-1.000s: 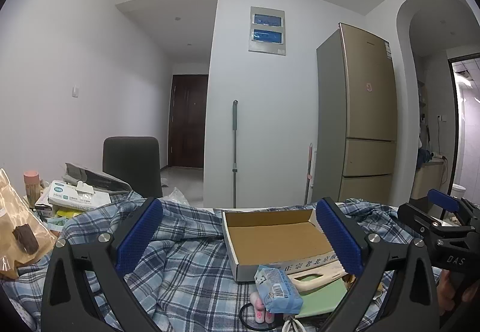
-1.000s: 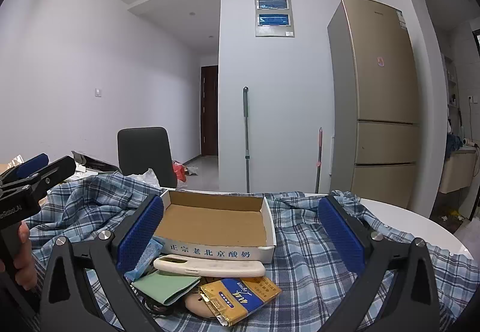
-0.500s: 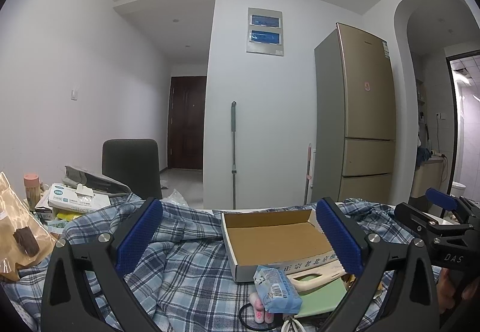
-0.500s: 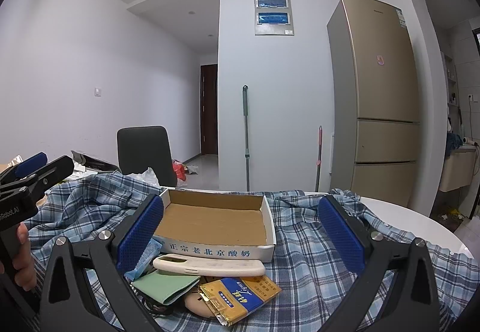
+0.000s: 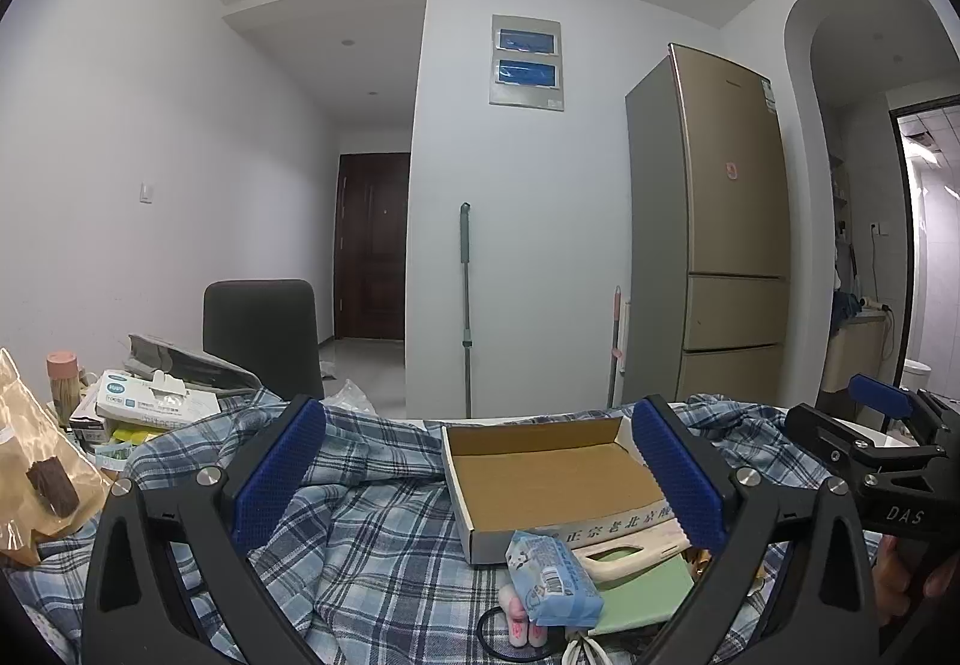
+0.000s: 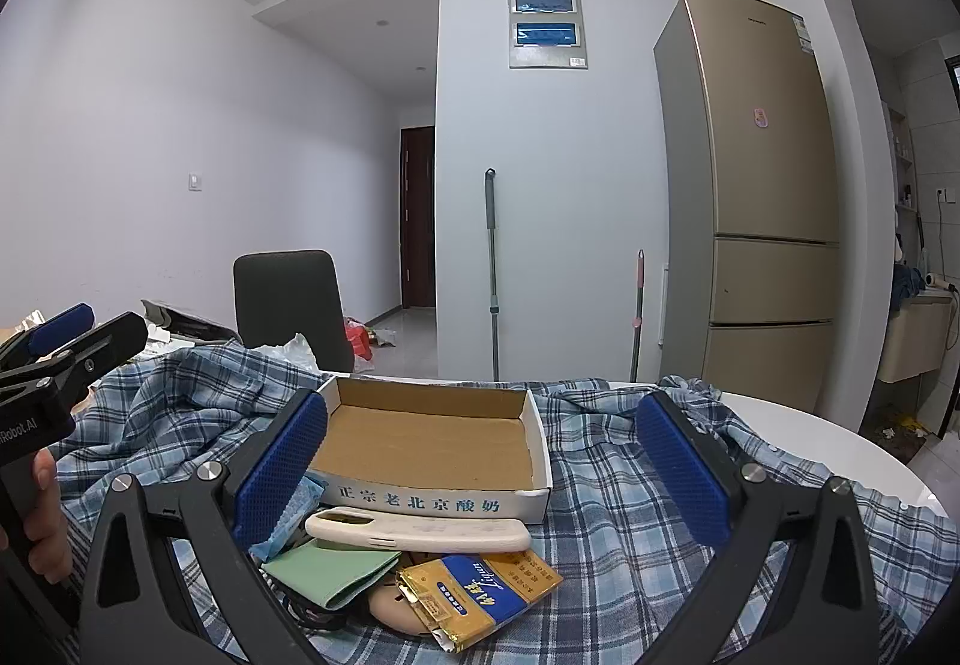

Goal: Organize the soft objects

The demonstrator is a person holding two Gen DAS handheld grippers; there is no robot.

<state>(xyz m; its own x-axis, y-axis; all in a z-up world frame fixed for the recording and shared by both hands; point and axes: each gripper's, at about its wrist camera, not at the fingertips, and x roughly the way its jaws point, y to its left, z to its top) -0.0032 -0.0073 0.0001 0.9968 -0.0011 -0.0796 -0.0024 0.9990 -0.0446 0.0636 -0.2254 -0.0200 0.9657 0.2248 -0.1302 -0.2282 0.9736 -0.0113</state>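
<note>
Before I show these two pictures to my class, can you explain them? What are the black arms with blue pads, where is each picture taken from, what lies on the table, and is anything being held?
There is no robot here. A person holds a hand-held two-finger tool in each hand, and each tool carries a wide-angle camera looking along its fingers. One picture comes from the left gripper, the other from the right gripper; each also glimpses the other tool at its edge. Both are open and hold nothing.

On the table lies a crumpled plaid shirt with an empty cardboard tray on it. In front of the tray sits a small pile: a cream phone case, a green wallet, a blue-and-gold packet and a blue tissue pack. Far left are a tissue box and a snack bag.
</note>
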